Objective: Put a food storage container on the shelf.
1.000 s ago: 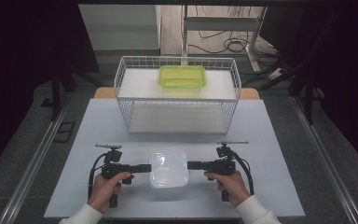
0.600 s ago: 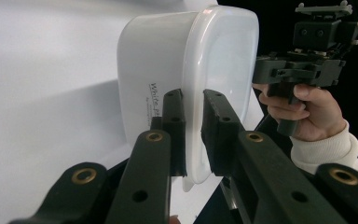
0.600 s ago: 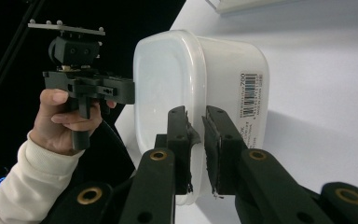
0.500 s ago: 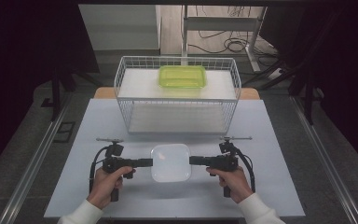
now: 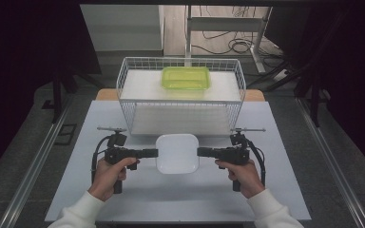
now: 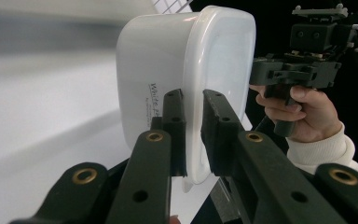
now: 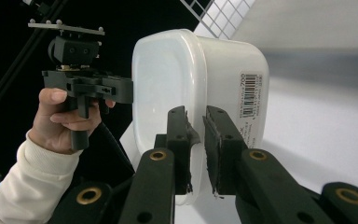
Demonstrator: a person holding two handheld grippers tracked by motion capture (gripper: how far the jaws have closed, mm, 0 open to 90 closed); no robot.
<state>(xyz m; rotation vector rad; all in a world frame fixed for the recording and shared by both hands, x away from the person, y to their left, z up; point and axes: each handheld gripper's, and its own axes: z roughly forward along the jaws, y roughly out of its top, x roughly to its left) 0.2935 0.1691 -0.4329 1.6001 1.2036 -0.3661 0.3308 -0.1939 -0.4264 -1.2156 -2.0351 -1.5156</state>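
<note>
A white lidded plastic container (image 5: 177,153) hangs above the white table, held from both sides. My left gripper (image 5: 153,153) is shut on the rim at its left edge; in the left gripper view the container (image 6: 182,79) has its rim pinched between the two black jaws (image 6: 193,135). My right gripper (image 5: 201,152) is shut on the rim at the opposite edge, and in the right gripper view the container (image 7: 200,88) with its barcode label sits between the jaws (image 7: 196,149).
A white wire basket (image 5: 180,97) stands at the back of the table (image 5: 285,190), just behind the container. A green lidded container (image 5: 186,78) lies in the basket's far part. Dark floor and metal rails flank the table.
Both grippers have risen together with the white container between them, lifting it off the table toward the camera and slightly closer to the basket.
</note>
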